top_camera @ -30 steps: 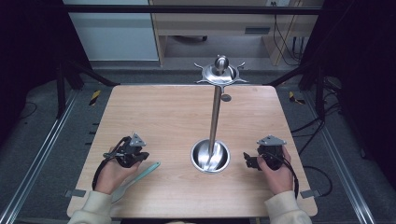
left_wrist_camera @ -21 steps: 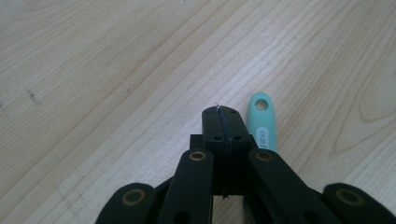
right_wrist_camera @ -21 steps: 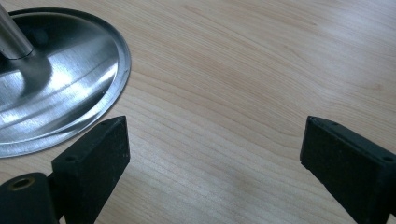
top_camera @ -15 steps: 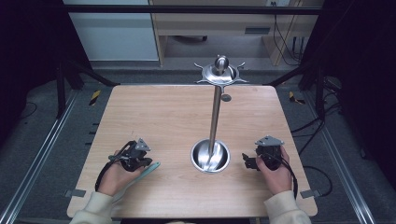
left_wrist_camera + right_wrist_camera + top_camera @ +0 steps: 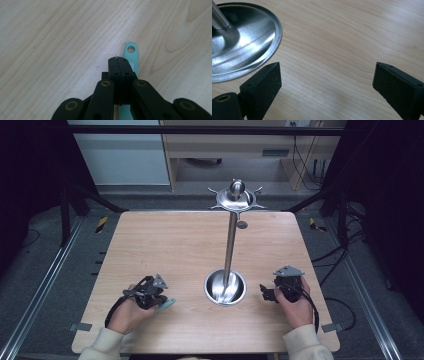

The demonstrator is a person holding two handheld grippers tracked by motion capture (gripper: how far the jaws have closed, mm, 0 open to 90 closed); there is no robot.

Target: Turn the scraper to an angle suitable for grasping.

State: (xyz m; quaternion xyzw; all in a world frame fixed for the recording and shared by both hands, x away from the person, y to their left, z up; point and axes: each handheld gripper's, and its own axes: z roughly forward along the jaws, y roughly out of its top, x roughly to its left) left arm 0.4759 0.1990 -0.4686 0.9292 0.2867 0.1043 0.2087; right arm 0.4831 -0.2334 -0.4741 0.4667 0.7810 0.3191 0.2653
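Observation:
A teal utensil handle (image 5: 131, 51) with a hole at its end lies flat on the wooden table (image 5: 170, 245). My left gripper (image 5: 119, 61) is shut, its jaws pressed together right over the handle, and the handle runs on underneath them. From above, the left gripper (image 5: 157, 299) sits near the front left and a teal tip (image 5: 165, 304) pokes out beside it. My right gripper (image 5: 325, 75) is open with bare wood between its jaws. It rests at the front right (image 5: 265, 292), just right of the steel stand's base (image 5: 225, 287).
The steel stand has a round dished base (image 5: 242, 50), a tall pole (image 5: 231, 245) and a hooked crown (image 5: 236, 195) at the top. Dark floor, rails and cables surround the table; shelving stands behind it.
My left hand has slid its gripper toward the front and right, over the teal handle, so less of the handle shows. The right gripper has barely moved.

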